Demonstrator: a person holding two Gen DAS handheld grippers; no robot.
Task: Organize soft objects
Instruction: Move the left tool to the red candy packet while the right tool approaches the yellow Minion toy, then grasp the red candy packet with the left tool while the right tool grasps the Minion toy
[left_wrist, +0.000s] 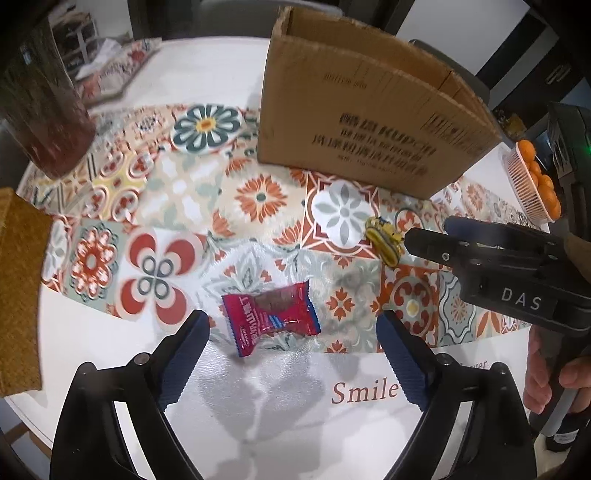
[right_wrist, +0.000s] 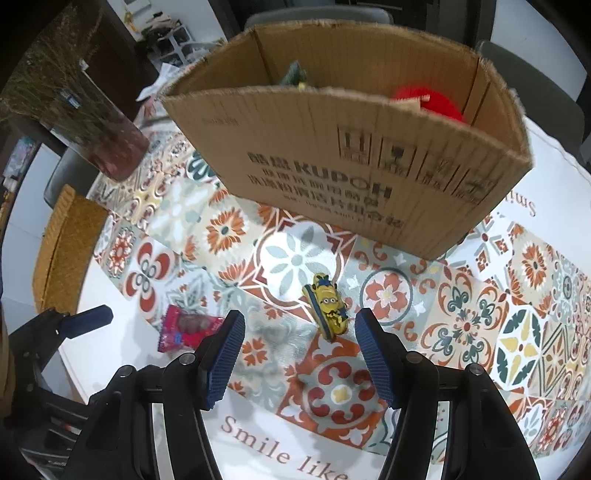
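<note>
Snack packet (left_wrist: 271, 317), red and sealed, lies flat on the tablecloth (left_wrist: 155, 199) at lower centre of the left wrist view, just ahead of the left gripper (left_wrist: 293, 354). Its jaws stand wide, spanning more than the packet, with nothing between the pads. The packet shows again at lower left of the right wrist view.

Minion toy (right_wrist: 328, 310), yellow, lies at centre of the right wrist view, just ahead of the right gripper (right_wrist: 299, 358). Those jaws stand at a middling gap, wider than the toy, holding nothing. In the left wrist view the toy sits right of centre, close by the right gripper's tip.

Progress, as judged: partly done. The box (right_wrist: 332, 170) at upper centre already holds a red soft item (right_wrist: 428, 101) at its right end and a greenish item (right_wrist: 295, 75) near its middle; what they are cannot be told. The packet and toy remain on the cloth, neither yet gripped. Both appear lined up for pickup, then a lift over the near wall.

Edges and room: the box's near wall stands tall and open-topped, well apart from both items, so a carry must clear its rim. A woven mat (left_wrist: 18, 288) sits at left edge, a dark vase (left_wrist: 40, 107) at upper left, a basket of oranges (left_wrist: 535, 181) at far right; all lie clear of the two items. The two grippers work near each other, which could crowd a joint lift.
</note>
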